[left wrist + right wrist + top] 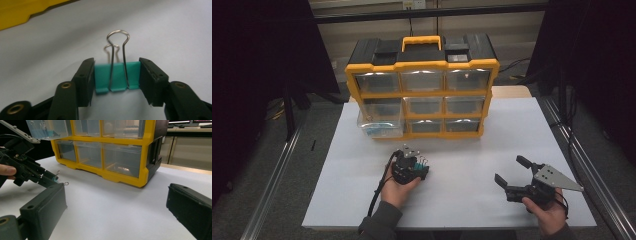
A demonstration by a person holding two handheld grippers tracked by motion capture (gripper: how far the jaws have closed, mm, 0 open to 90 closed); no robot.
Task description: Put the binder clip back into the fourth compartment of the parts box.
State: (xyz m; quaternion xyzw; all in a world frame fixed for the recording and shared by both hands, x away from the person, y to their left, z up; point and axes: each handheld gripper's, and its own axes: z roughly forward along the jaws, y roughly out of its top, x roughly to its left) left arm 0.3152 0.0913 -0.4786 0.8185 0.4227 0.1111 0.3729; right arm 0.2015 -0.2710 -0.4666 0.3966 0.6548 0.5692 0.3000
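1. Jaws of the left gripper (117,75) press against both sides of a teal binder clip (116,77), clamping its body between them; the clip's two wire handles stand up and lean away from the camera.
2. Beneath the clip lies the white table (175,32), and the clip's lower edge appears to sit on or just above it.
3. From the high view, the left gripper (421,167) sits near the table's middle, in front of the organizer, with the person's left hand (398,190) wrapped around it and a black cable trailing back.
4. Jaws of the right gripper (116,212) stand wide apart with nothing between them, just bare tabletop.
5. Held in the right hand (548,212), the right gripper (511,172) is at the table's right front, well apart from the clip.
6. Behind both stands a yellow-and-black drawer organizer (422,92) with clear drawers; its lower-left drawer (380,122) is pulled out, with bluish items inside.
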